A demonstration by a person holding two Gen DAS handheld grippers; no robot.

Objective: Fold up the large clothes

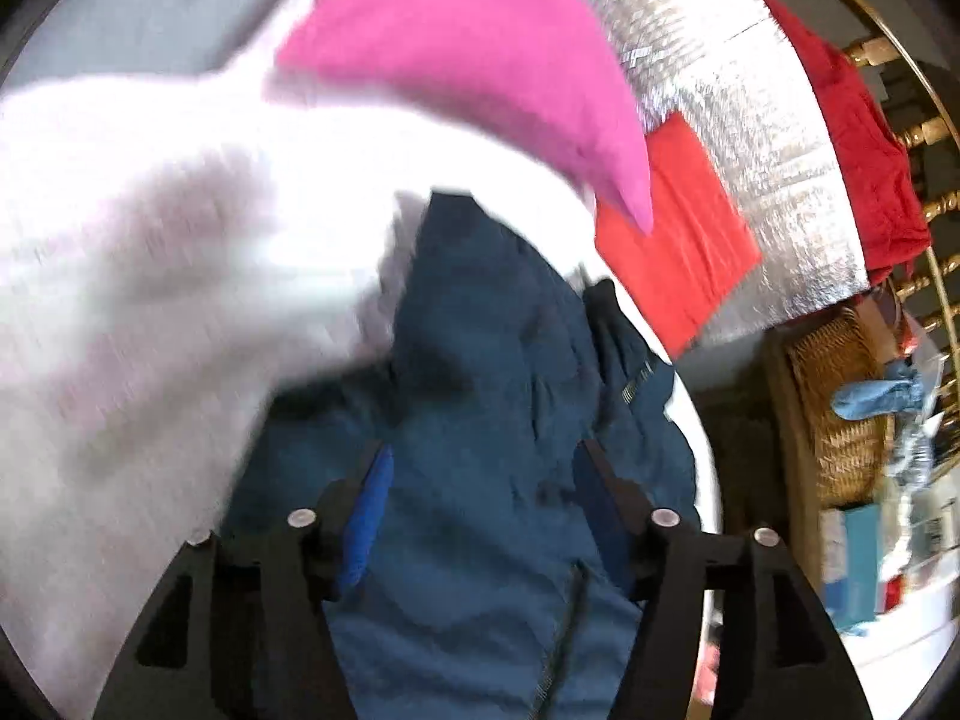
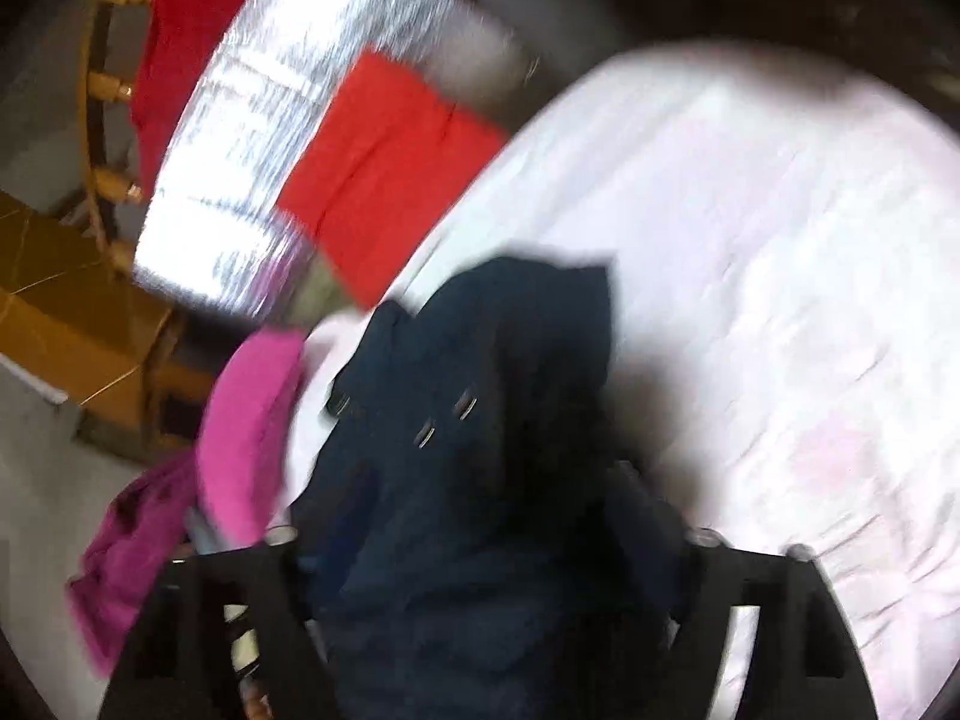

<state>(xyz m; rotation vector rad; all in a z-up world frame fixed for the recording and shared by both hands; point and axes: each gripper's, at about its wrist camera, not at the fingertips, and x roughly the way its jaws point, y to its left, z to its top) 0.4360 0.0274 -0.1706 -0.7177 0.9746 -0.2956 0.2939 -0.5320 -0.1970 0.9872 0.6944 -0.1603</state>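
Between the spread fingers of the left gripper [image 1: 480, 480] lies the dark blue garment [image 1: 480, 360], bunched on a white bed sheet [image 1: 150, 240]; the pads stand off the cloth on both sides and pinch nothing. From the right wrist view the right gripper [image 2: 486, 504] is also spread wide, with the same garment [image 2: 480, 390] heaped between its fingers, though blur makes it hard to say whether cloth brushes a pad. Small metal snaps show on the garment's near fold. Beyond it, a folded red cloth [image 1: 672, 228] rests on a silvery quilted sheet [image 1: 750, 120] at the far right. A pink cloth [image 1: 468, 60] lies far left of the red one. A wicker basket [image 1: 840, 408] stands at the right.
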